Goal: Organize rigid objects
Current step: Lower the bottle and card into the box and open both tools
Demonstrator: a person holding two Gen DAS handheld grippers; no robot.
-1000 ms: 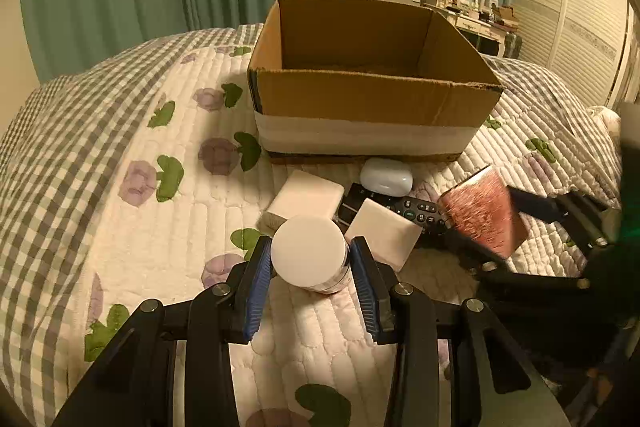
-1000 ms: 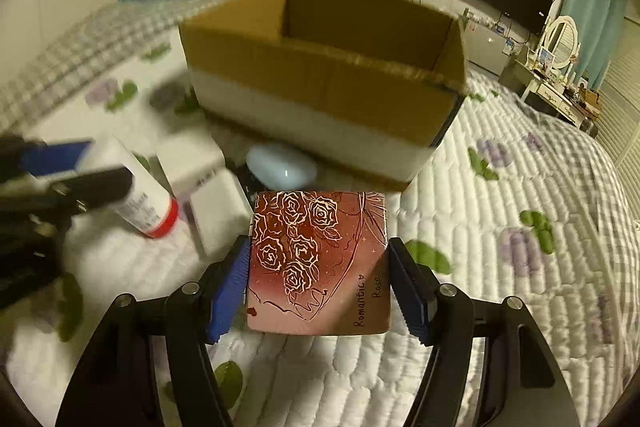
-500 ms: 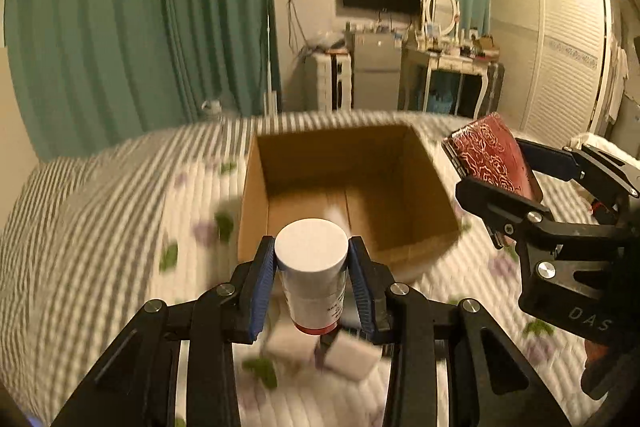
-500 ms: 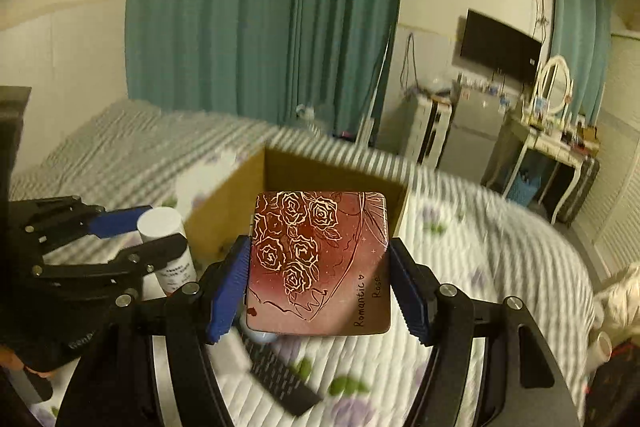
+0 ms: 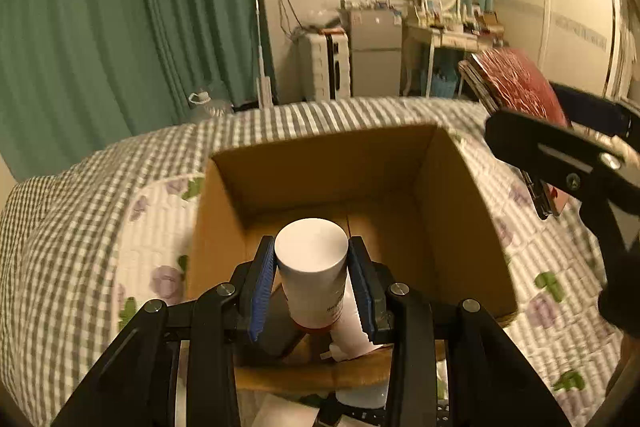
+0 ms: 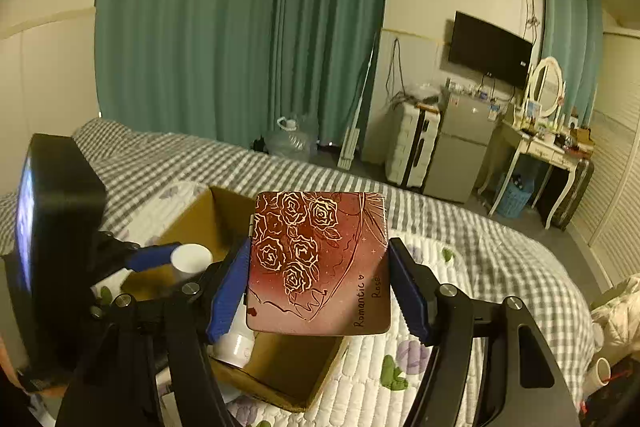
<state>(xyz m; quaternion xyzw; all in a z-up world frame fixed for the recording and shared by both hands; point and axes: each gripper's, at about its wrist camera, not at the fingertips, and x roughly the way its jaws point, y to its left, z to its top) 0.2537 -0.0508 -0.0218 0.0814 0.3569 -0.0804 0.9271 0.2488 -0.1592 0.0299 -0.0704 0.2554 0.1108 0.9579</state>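
Observation:
My left gripper (image 5: 311,283) is shut on a white cylindrical bottle (image 5: 312,271) with a red cap end pointing down, held above the open cardboard box (image 5: 452,211). A white item (image 5: 352,327) lies inside the box below it. My right gripper (image 6: 320,291) is shut on a red rose-patterned case (image 6: 320,263), held over the box's right side (image 6: 288,367). The case (image 5: 516,87) and right gripper also show at the right of the left wrist view. The left gripper with the bottle (image 6: 191,259) shows at the left of the right wrist view.
The box sits on a bed with a checked and floral quilt (image 5: 80,227). White objects (image 5: 360,395) lie on the quilt in front of the box. Green curtains (image 6: 240,27), a small fridge (image 6: 468,155) and a dressing table (image 6: 540,143) stand beyond the bed.
Both grippers have lifted their objects off the quilt and moved forward over the box. The left gripper's bottle now hangs above the box's inside.

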